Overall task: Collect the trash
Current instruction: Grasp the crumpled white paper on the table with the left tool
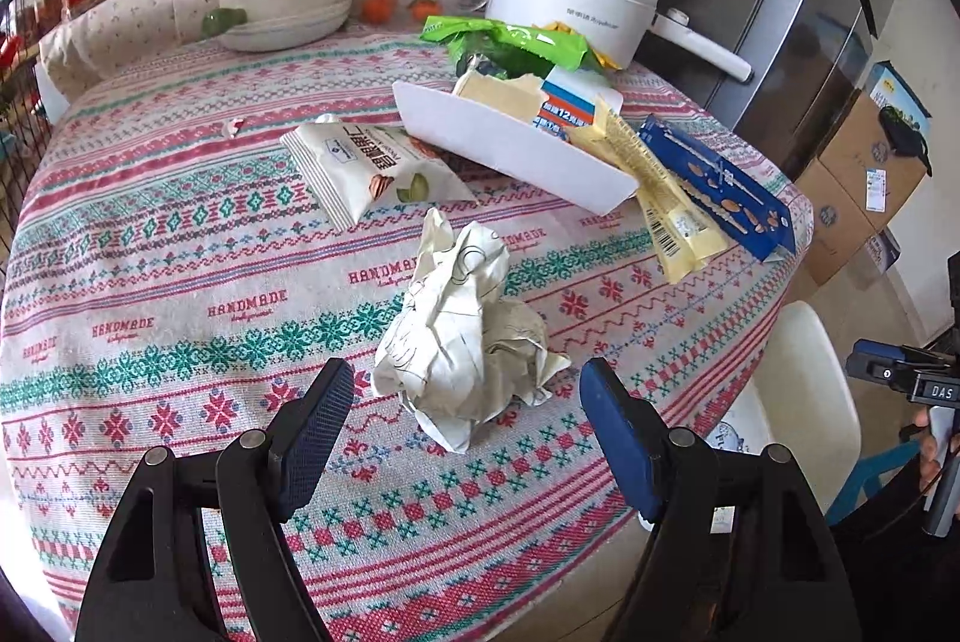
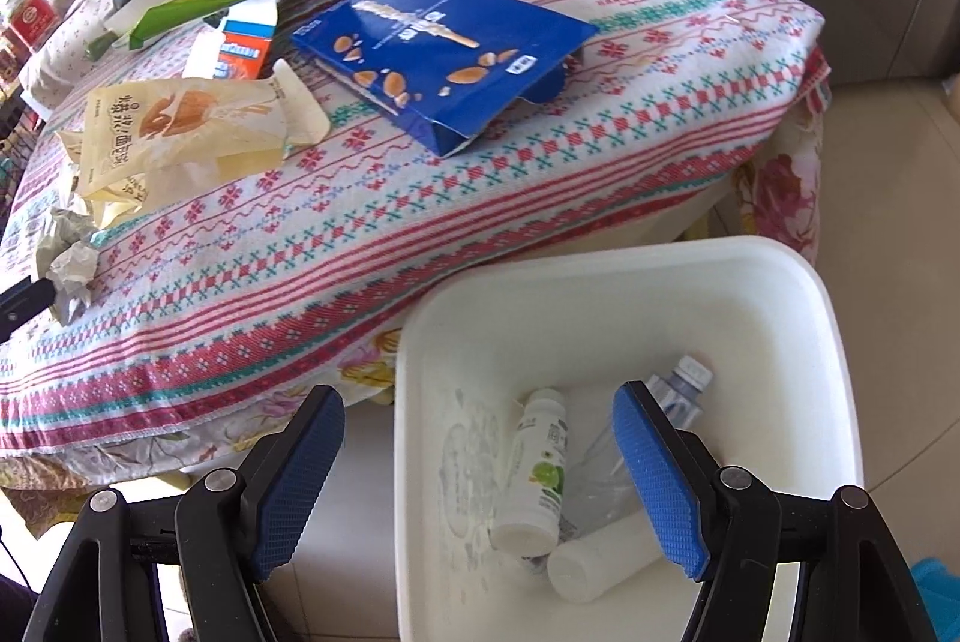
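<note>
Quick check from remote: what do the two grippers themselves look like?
Both match: the left gripper and right gripper have black angular linkage arms with silver pivot pins, and each finger carries a blue pad with a fine diamond-grid texture. No cables or sleeves show clearly.

Left wrist view low over the tablecloth (image 1: 180,282); right beside the table edge, blue box (image 2: 444,54) shared.

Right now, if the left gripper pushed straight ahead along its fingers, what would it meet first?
The crumpled white paper. It lies on the tablecloth just beyond the open left gripper, centred between its fingers. The nut snack packet lies farther back; exact depth is unclear.
</note>
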`<state>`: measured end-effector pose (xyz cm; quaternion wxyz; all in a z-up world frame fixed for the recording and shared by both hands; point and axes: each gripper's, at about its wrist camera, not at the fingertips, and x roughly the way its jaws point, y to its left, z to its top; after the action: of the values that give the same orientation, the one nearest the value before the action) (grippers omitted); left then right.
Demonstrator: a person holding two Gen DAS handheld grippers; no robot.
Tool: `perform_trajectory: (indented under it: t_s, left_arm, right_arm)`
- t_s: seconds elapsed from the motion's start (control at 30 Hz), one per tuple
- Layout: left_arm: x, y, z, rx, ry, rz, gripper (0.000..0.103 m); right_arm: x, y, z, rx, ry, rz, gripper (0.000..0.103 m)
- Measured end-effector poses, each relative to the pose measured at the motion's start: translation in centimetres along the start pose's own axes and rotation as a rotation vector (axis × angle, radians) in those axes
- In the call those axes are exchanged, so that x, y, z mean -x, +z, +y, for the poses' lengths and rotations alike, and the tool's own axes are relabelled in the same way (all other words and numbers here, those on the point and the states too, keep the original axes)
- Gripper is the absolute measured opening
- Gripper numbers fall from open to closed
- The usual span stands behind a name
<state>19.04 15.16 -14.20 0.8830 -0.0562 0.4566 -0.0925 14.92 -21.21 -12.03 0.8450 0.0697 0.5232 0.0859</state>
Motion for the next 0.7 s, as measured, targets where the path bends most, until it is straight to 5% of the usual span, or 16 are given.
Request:
perform_trajectory:
  t_s: [0.13,0.2,0.3,0.7]
  left_arm:
    - [-1.2,0.2,0.4,0.009,0.022,0.008,0.075]
    - [-1.4,0.2,0.5,0.017,0.019,0.002,0.051]
    - [-1.7,0.3,0.9,0.038,0.016,0.009,0.039]
    - [3.0,0.4,2.4,0.184,0.064,-0.011,0.033]
  right_arm:
    - [-0.2,0.3,1.1,0.025,-0.006,-0.005,0.078]
    - [-0.2,0.5,1.6,0.037,-0.007,-0.011,0.078]
    - [0.1,0.9,2.7,0.067,-0.003,-0.027,0.078]
    - [0.4,3.7,10.0,0.159,0.066,-0.137,0.08]
